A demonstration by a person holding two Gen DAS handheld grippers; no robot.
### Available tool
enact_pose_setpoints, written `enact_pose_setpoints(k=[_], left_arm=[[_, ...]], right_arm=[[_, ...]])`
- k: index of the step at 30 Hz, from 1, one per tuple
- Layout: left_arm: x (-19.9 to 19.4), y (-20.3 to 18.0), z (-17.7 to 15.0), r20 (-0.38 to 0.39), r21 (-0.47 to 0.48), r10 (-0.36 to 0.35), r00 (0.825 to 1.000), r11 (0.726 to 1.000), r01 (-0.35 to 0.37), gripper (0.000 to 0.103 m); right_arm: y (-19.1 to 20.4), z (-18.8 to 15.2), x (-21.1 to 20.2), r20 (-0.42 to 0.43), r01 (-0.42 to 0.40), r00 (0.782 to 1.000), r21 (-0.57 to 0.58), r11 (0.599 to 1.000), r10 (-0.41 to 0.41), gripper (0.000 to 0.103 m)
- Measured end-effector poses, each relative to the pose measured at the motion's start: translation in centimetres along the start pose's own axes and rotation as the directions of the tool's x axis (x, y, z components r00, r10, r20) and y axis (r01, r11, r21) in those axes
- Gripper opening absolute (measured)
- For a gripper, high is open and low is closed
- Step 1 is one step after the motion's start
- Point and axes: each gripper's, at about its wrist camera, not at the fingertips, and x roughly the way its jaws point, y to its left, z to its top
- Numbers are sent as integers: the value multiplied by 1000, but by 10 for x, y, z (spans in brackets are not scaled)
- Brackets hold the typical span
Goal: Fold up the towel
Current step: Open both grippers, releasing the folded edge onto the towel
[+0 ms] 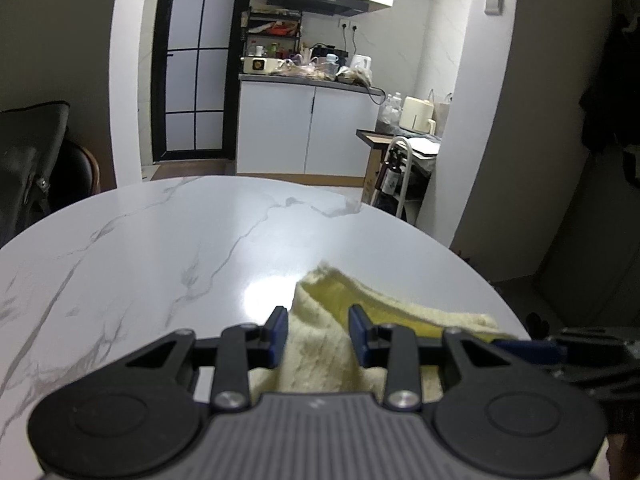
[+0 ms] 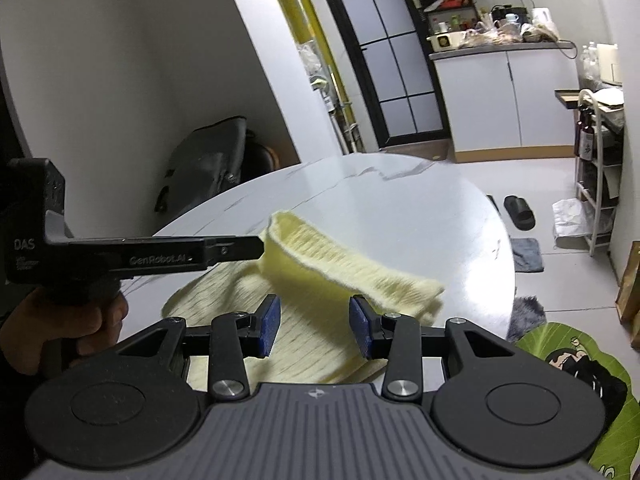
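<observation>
A pale yellow towel (image 1: 320,344) lies on the round white marble table (image 1: 160,240) near its right edge. In the right wrist view the towel (image 2: 320,264) has its far flap curled up into a raised fold. My left gripper (image 1: 318,334) is open, with towel cloth lying between and under its blue pads. From the side, the left gripper (image 2: 256,249) has its tip against the left end of the raised fold. My right gripper (image 2: 316,324) is open just above the flat near part of the towel. Its blue pad (image 1: 528,350) shows at the right edge.
A hand (image 2: 88,320) holds the left gripper's handle. A chair with a dark bag (image 2: 212,160) stands behind the table (image 2: 420,200). Kitchen cabinets (image 1: 304,132), a shelf cart (image 2: 600,160), a slipper (image 2: 519,210) and a green mat (image 2: 580,360) lie beyond the table.
</observation>
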Motion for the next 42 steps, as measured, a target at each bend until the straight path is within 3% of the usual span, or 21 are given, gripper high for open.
enact_pose_setpoints(k=[7,13,28,32,42], left_arm=[[17,-2,6,-26,13,-1,1000,1000,1,36],[27,5,9,-44,17,48,998,999,-48,36],[-2,14,7,-17,3,78,997,997,-78,37],[-13,12,5,-5,8,78,997,997,-78,51],[-49,13,-15,9,7,52,999,999,-52,56]], right_arm=[[-10,9,4,31,28,999,7,1000,-29,42],[-13,11,5,30,31,999,16,999,-31,42],[7,8,-4,5,69,998,-10,998,-69,43],[19,6,-9,-4,84,996,-30,996,-84,43],[45,-9,-26,-17,141,990,-55,988,-142,43]])
